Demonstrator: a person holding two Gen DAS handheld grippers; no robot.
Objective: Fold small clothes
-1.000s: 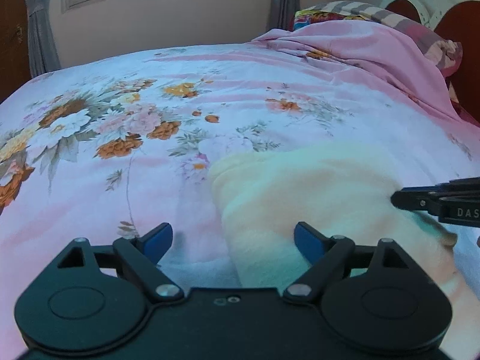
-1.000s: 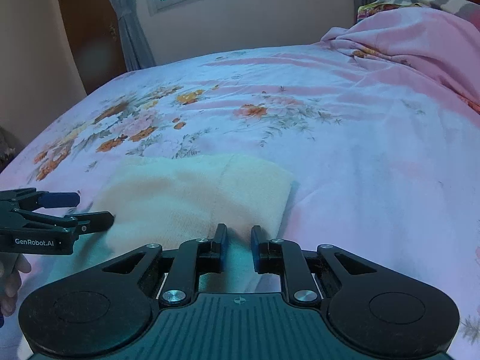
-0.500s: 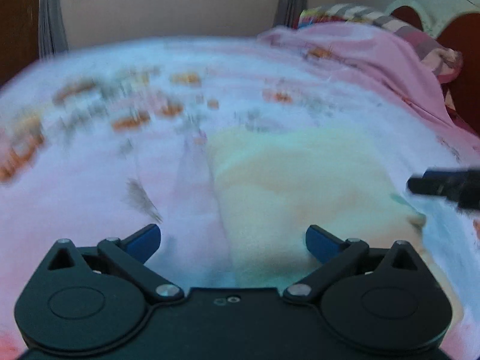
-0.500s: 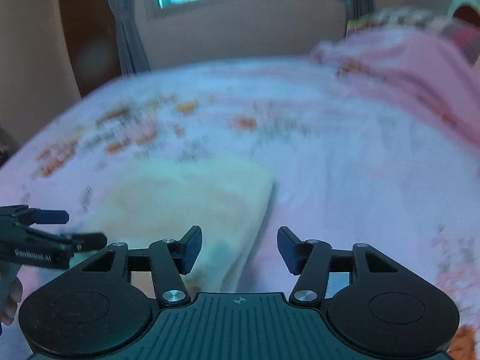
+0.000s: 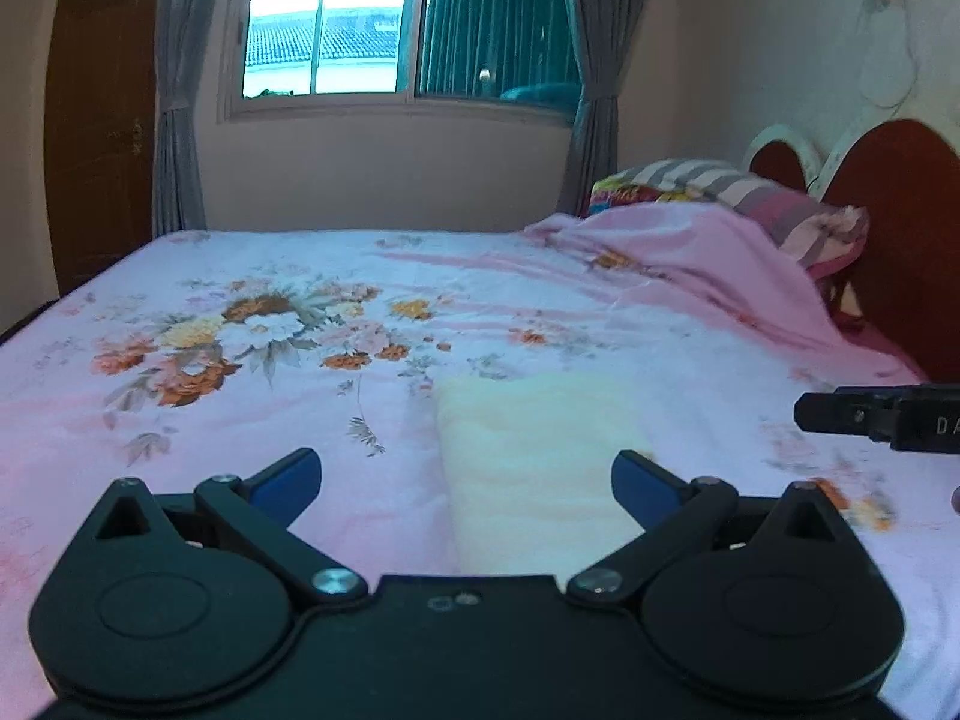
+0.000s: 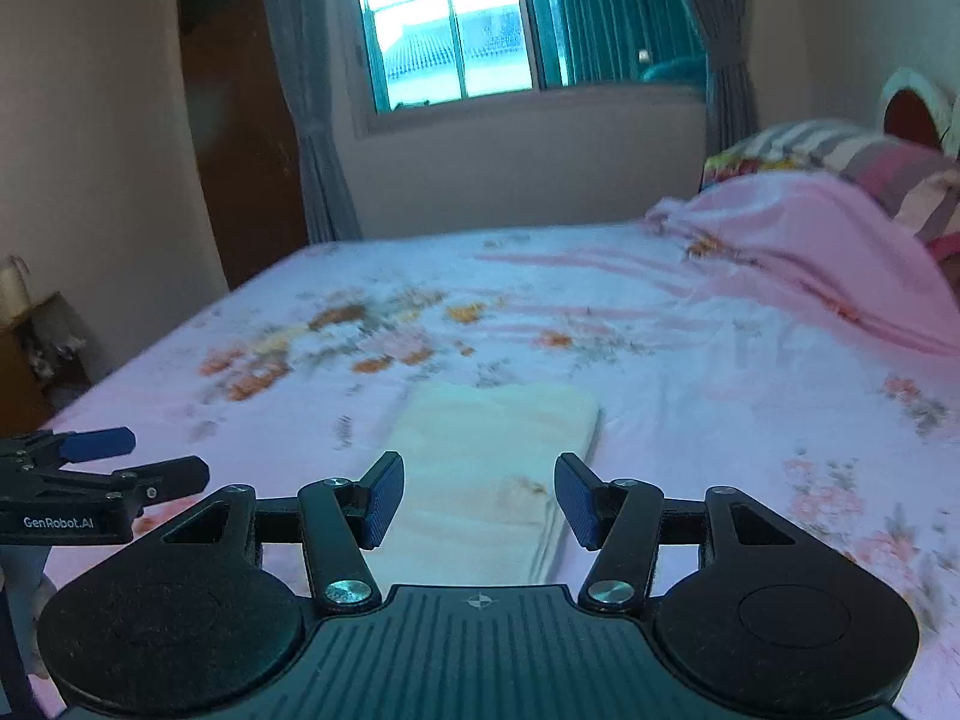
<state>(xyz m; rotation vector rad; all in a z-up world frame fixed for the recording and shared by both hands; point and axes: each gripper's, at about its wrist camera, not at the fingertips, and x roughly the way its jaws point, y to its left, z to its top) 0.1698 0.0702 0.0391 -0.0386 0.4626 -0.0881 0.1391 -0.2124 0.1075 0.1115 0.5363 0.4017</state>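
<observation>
Left wrist view: your left gripper gapes wide, empty, above the soft cream folded cloth at lower centre on the floral bedsheet.

Right wrist view: your right gripper stands half-spread, empty; the fluffy rectangular cloth lies centre-low.

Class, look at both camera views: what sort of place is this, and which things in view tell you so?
Very likely a home bedroom: a bed with a floral sheet, pillows against a headboard, and a curtained window.
</observation>
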